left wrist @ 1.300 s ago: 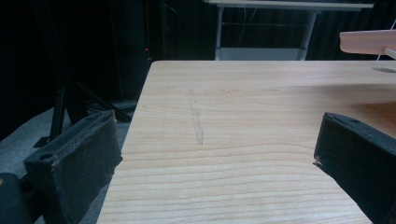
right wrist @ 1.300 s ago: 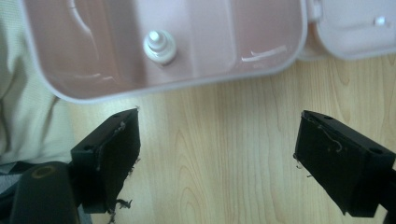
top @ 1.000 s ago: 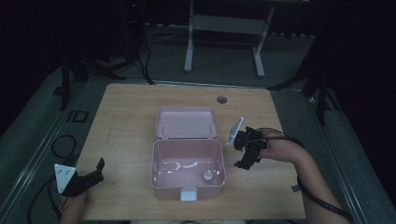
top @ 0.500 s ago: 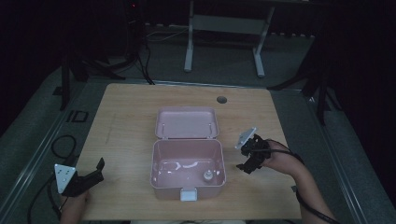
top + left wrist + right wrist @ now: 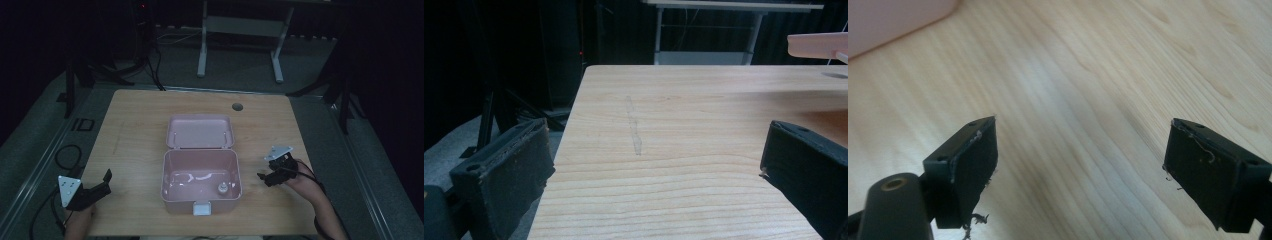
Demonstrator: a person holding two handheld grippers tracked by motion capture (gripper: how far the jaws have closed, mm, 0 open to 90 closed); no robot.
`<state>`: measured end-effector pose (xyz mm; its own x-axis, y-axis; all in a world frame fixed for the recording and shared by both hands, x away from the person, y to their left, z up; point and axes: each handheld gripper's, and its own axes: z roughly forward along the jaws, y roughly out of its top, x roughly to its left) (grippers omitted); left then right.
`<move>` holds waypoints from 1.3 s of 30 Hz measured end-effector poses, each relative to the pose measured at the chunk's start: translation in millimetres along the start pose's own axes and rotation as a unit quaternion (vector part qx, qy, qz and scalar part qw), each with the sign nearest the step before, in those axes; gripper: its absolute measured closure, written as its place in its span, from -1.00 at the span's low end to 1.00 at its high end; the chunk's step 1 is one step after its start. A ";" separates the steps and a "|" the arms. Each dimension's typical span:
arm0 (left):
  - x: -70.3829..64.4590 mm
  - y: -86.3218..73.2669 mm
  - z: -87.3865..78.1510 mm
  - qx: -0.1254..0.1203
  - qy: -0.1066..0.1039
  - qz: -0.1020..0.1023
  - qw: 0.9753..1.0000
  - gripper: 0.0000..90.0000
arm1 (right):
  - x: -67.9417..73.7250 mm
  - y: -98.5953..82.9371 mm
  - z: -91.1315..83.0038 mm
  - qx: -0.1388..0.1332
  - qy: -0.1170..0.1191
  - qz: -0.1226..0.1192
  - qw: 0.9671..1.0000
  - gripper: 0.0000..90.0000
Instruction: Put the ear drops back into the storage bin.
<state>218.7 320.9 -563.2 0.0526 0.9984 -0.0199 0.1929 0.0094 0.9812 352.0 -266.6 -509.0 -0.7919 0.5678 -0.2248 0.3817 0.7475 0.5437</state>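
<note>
Pink plastic box [image 5: 200, 175], rectangular, hinged lid open, wood-grain table [image 5: 135, 130]

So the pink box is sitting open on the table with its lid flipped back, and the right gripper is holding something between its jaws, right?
Not quite. The pink box is open with its lid back, but the right gripper holds nothing: the right gripper view shows its jaws apart over bare table.
</note>
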 end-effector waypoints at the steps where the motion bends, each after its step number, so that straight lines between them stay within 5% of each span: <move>1: 0.0 0.0 0.0 0.000 0.000 0.000 1.000 -0.99 | -1.1 -3.6 0.3 -0.006 -0.006 0.009 1.000 -0.70; 13: 0.1 0.0 0.0 0.000 -0.001 -0.001 1.000 -0.99 | -8.7 -44.0 7.7 -0.035 -0.075 0.109 0.991 -0.71; 15: 0.0 0.0 0.1 -0.001 0.000 -0.002 1.000 -0.99 | -10.1 -49.3 7.1 -0.041 -0.095 0.129 0.986 -0.71; 22: 0.2 0.0 0.1 -0.001 0.000 -0.002 1.000 -0.99 | -18.5 -69.6 -2.1 -0.099 -0.157 0.207 0.961 -0.70; 28: 0.2 0.0 0.1 -0.001 0.000 -0.003 1.000 -0.99 | -18.4 -83.4 -6.9 -0.146 -0.166 0.235 0.947 -0.71; 37: 0.3 0.0 0.1 0.000 0.001 -0.003 1.000 -0.99 | -19.1 -93.2 -10.6 -0.177 -0.187 0.262 0.930 -0.72; 39: 0.2 0.0 0.2 0.000 0.001 -0.003 1.000 -0.99 | -20.6 -95.2 -12.8 -0.190 -0.192 0.275 0.923 -0.72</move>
<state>218.9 321.1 -563.2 0.0487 0.9985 -0.0256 0.1928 0.0158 0.9811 326.0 -353.9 -545.8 -0.2731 0.9600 -0.0617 0.4222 0.1773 0.8890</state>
